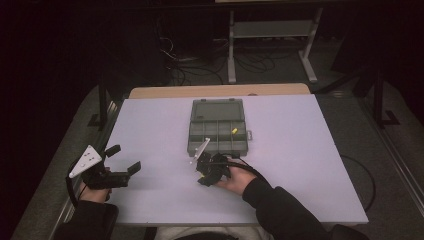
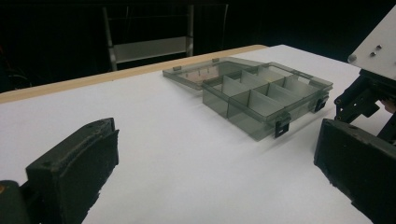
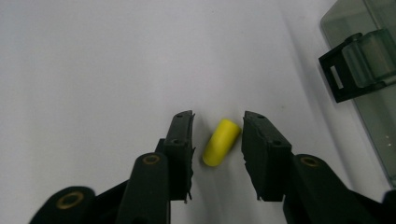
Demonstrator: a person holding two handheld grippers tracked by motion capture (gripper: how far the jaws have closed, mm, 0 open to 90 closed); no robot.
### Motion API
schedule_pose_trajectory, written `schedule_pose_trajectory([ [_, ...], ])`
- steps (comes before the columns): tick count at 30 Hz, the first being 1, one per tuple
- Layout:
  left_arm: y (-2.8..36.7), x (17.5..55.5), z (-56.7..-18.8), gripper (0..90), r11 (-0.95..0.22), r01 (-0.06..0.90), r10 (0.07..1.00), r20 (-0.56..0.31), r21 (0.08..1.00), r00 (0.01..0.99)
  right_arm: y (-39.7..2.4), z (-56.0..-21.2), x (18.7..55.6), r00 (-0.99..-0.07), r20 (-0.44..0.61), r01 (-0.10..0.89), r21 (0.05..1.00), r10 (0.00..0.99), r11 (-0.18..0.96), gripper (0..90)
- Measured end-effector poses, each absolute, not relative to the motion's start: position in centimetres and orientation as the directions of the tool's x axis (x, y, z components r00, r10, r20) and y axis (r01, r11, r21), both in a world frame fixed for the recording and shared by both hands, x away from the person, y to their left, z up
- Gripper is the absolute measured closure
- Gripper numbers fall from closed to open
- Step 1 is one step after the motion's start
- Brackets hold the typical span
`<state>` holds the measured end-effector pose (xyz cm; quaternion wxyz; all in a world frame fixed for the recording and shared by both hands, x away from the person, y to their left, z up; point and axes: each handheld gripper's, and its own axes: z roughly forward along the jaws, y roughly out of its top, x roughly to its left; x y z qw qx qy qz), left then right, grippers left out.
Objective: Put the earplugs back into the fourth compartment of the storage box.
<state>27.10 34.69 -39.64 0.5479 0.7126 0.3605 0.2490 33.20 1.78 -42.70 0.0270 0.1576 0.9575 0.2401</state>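
Table top (image 1: 150,130): matt, smooth white sheet over a pale wood edge (image 1: 165,92). Organizer box (image 1: 218,126): translucent smoky-grey plastic, glossy, with black plastic latches (image 3: 348,70). Yellow cap (image 3: 221,142): smooth, slightly shiny plastic. Right gripper (image 3: 217,140) jaw pads: matt black, rough-edged rubbery foam; brass-coloured rivets.

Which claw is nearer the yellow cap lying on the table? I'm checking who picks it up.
Right. The right claw straddles the yellow cap, one jaw on each side. The left claw sits open, far off near the table's left edge.
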Motion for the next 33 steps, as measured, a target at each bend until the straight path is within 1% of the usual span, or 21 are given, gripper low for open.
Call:
schedule_pose_trajectory([
  [1, 34.7, 27.1, -39.6, 0.0, -0.140, 0.241, 0.786, -0.040, 0.960, 0.617, 1.8, -42.7, 33.2, -0.948, 0.024, 0.290, 0.468, 0.316, 0.835, 67.8],
  [2, 34.7, 27.1, -39.6, 0.0, -0.140, 0.241, 0.786, -0.040, 0.960, 0.617, 1.8, -42.7, 33.2, -0.948, 0.024, 0.290, 0.468, 0.316, 0.835, 67.8],
  [7, 34.7, 27.1, -39.6, 0.0, -0.139, 0.240, 0.786, -0.040, 0.961, 0.617, 1.7, -42.6, 33.2, -0.951, 0.030, 0.285, 0.465, 0.307, 0.838, 77.7],
  [16, 34.7, 27.1, -39.6, 0.0, -0.139, 0.241, 0.786, -0.041, 0.961, 0.617, 1.6, -42.3, 33.2, -0.952, 0.036, 0.285, 0.467, 0.304, 0.837, 78.5],
  [26, 34.6, 27.1, -39.6, 0.0, -0.138, 0.241, 0.783, -0.043, 0.961, 0.620, 1.1, -41.2, 33.3, -0.950, 0.045, 0.291, 0.491, 0.310, 0.821, 78.5],
  [33, 34.6, 27.1, -39.6, 0.0, -0.142, 0.241, 0.782, -0.041, 0.960, 0.622, 0.2, -39.4, 33.5, -0.947, 0.039, 0.291, 0.527, 0.319, 0.798, 78.6],
])
